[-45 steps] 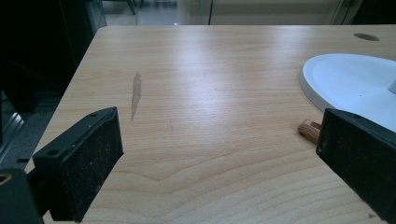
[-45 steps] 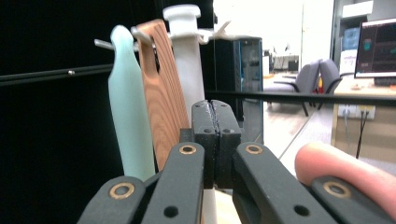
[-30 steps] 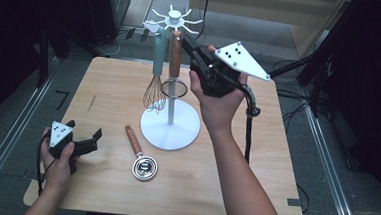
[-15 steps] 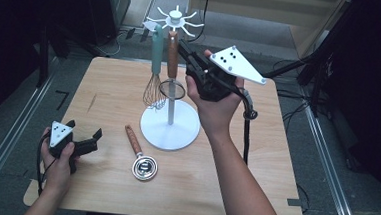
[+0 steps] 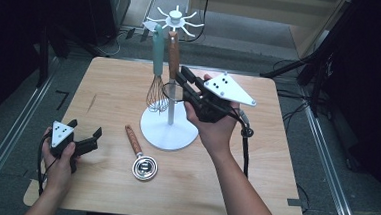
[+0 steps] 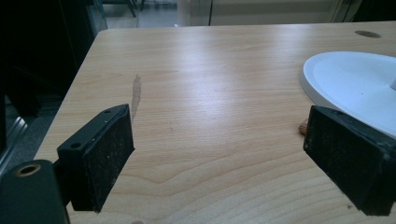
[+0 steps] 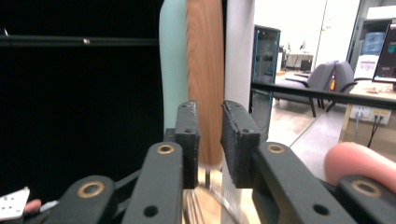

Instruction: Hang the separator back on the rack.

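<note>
Two claws over one wooden desk (image 5: 105,82). Right claw (image 5: 181,78): raised beside the white hanging stand (image 5: 169,131), jaws a narrow gap apart and just been opening; in the right gripper view nothing is pinched, and the wood-handled strainer (image 5: 173,61) hangs just beyond the pads, next to the teal-handled whisk (image 5: 156,70). Left claw (image 5: 84,133): resting low at the desk's near left corner, jaws spread wide over bare wood. One more wood-handled utensil (image 5: 139,154) lies flat before the stand's round base.
</note>
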{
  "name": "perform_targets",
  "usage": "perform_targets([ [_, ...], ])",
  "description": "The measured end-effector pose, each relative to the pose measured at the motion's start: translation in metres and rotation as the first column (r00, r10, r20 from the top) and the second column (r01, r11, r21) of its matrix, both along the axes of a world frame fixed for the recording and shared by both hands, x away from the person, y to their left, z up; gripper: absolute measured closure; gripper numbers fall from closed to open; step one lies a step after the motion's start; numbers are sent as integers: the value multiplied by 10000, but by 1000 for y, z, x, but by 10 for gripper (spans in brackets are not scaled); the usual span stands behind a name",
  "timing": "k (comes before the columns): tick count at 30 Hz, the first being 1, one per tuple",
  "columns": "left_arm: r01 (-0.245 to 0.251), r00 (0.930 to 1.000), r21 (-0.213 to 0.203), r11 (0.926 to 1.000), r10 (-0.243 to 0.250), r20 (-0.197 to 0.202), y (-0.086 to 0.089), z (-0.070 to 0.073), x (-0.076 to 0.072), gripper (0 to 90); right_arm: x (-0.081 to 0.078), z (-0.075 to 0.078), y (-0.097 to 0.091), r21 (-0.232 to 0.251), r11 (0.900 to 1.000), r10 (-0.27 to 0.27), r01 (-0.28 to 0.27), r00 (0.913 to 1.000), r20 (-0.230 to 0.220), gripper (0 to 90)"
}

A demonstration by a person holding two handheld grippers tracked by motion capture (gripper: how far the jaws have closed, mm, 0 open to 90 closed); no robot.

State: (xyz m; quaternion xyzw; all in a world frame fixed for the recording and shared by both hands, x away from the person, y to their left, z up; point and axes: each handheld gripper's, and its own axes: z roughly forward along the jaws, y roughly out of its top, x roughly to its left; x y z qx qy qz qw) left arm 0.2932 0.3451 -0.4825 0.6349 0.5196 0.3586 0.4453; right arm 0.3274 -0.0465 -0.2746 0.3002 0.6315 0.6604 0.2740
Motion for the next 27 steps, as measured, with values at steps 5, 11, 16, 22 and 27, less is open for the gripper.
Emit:
perform_targets([
  [5,107,9994,-69,9999,-110,-338,0,0,0,31,-4,-17,6,-317,9995,80,-89,9996,-280,733],
  [11,236,9991,34,9997,-234,-343,-1,0,0,1,-6,-36,16,-618,9979,163,-209,9971,-745,688],
  [16,182,9991,-38,9998,-183,-377,-1,0,0,0,-8,-52,26,-817,9961,228,-327,9926,-1192,629],
  [22,191,9992,-50,9998,-192,-361,0,0,0,0,-12,-77,38,-1133,9928,208,-393,9868,-1606,618],
  [27,184,9991,-33,9998,-185,-386,0,0,0,0,-15,-95,49,-1313,9887,439,-722,9774,-2069,622],
])
